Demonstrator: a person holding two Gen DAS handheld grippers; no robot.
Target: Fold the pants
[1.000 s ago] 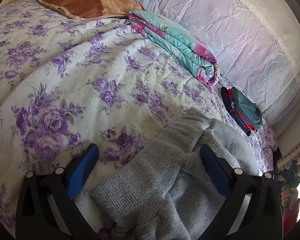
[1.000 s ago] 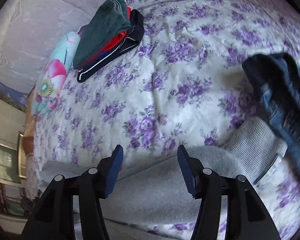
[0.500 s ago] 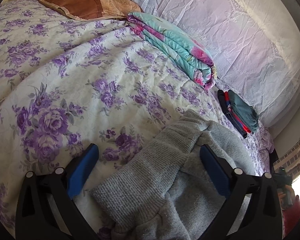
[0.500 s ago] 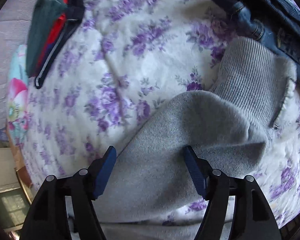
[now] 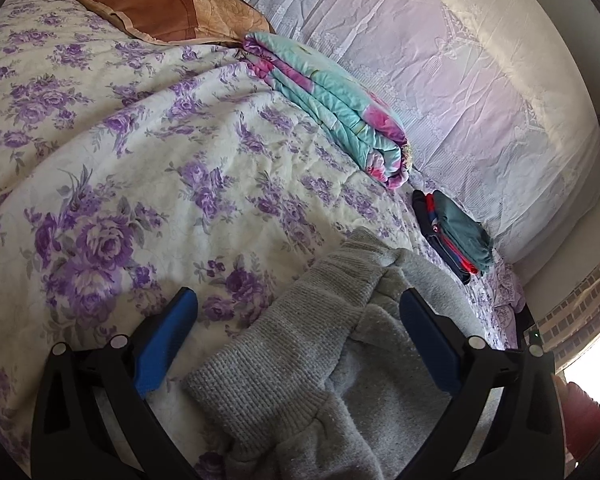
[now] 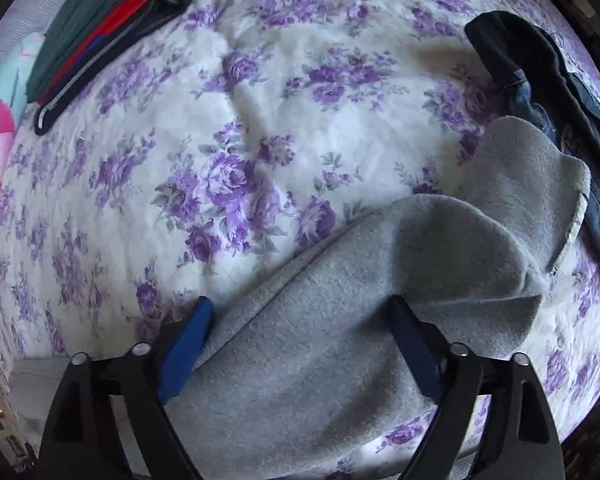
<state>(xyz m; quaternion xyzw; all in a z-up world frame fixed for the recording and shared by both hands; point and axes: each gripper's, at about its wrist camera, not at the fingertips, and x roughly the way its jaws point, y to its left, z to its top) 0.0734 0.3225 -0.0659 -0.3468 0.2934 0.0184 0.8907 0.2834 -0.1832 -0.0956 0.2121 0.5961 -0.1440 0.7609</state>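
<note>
Grey sweatpants (image 5: 300,360) lie crumpled on the flowered bedspread (image 5: 140,160), ribbed waistband toward the camera in the left wrist view. My left gripper (image 5: 296,312) is open, its blue pads either side of the waistband. In the right wrist view a grey pant leg (image 6: 340,320) with a ribbed cuff (image 6: 528,176) lies on the bedspread (image 6: 260,120). My right gripper (image 6: 300,316) is open over the leg, which runs between its fingers.
A stack of folded clothes (image 5: 456,232) sits near the wall, also in the right wrist view (image 6: 100,32). A folded teal-pink quilt (image 5: 332,108) and brown pillow (image 5: 160,8) lie further along. Dark jeans (image 6: 560,120) lie beside the cuff.
My right gripper has dropped toward the grey pant leg and its jaws have opened wider around it. The left gripper has stayed put, still open.
</note>
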